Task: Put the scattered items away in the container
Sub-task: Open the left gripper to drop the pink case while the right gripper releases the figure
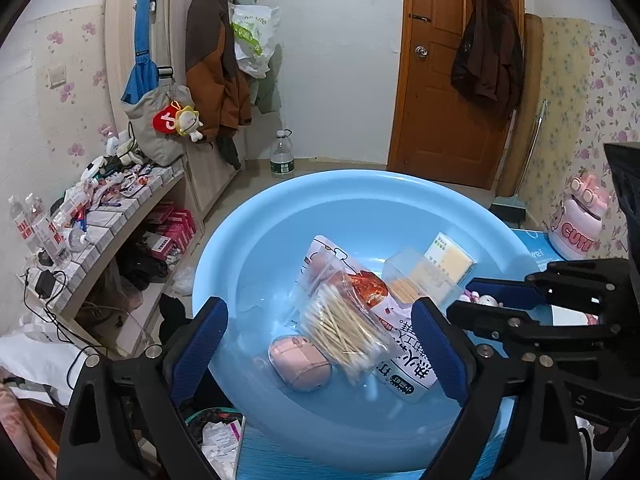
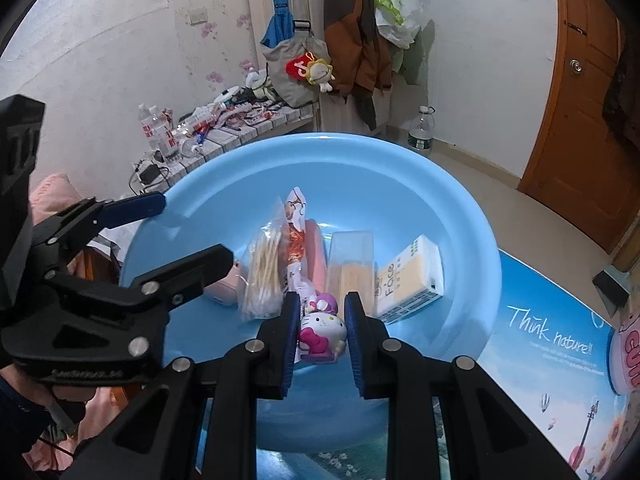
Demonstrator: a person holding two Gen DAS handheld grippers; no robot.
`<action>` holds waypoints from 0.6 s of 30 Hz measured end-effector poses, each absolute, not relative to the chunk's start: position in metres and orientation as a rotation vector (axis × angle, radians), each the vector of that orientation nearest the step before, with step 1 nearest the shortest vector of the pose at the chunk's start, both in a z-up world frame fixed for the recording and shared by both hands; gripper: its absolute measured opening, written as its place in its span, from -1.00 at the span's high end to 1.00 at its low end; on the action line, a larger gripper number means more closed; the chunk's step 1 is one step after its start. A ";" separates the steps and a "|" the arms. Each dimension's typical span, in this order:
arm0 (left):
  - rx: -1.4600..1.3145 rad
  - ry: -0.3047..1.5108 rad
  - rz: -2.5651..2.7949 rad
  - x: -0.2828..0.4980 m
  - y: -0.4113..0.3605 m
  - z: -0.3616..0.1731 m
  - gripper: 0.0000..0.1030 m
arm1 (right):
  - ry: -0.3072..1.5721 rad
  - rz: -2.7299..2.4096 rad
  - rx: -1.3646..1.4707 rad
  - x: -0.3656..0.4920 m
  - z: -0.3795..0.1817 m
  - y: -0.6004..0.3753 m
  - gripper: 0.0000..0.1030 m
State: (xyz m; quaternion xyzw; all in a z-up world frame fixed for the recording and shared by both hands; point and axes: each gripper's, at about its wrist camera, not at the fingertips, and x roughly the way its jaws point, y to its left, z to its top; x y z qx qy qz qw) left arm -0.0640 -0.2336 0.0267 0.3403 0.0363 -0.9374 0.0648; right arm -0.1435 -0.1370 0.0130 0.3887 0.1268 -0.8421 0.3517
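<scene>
The blue basin [image 2: 472,240] sits on the desk [image 2: 540,340] and holds a bag of cotton swabs [image 1: 344,328] at its centre, a pink case [image 1: 300,364] at seven o'clock of the bag, a snack packet [image 1: 400,344] under it, and a clear box [image 1: 420,280] and tissue pack [image 2: 412,276] toward three o'clock. The right claw [image 2: 322,316] pinches a cat figurine [image 2: 322,330] over the basin's near side. The left claw [image 1: 320,344] hangs spread above the swabs, gripping nothing.

Lived-in room of a home. Floral wallpaper [image 1: 76,92], coats [image 1: 216,60] and bags [image 1: 160,120] hung on wall hooks, wooden door [image 1: 448,80], cluttered low shelf [image 1: 120,216] of boxes and bottles, water jug [image 1: 282,156] on tiled floor.
</scene>
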 end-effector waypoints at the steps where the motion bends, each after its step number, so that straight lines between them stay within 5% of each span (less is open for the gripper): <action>1: 1.029 0.109 -2.829 -0.064 -0.234 0.027 -0.82 | 0.340 -2.180 1.010 -0.145 0.012 -0.139 0.54; 18: 1.038 0.120 -2.831 -0.059 -0.232 0.030 -0.89 | 0.314 -2.171 1.027 -0.150 0.012 -0.134 0.40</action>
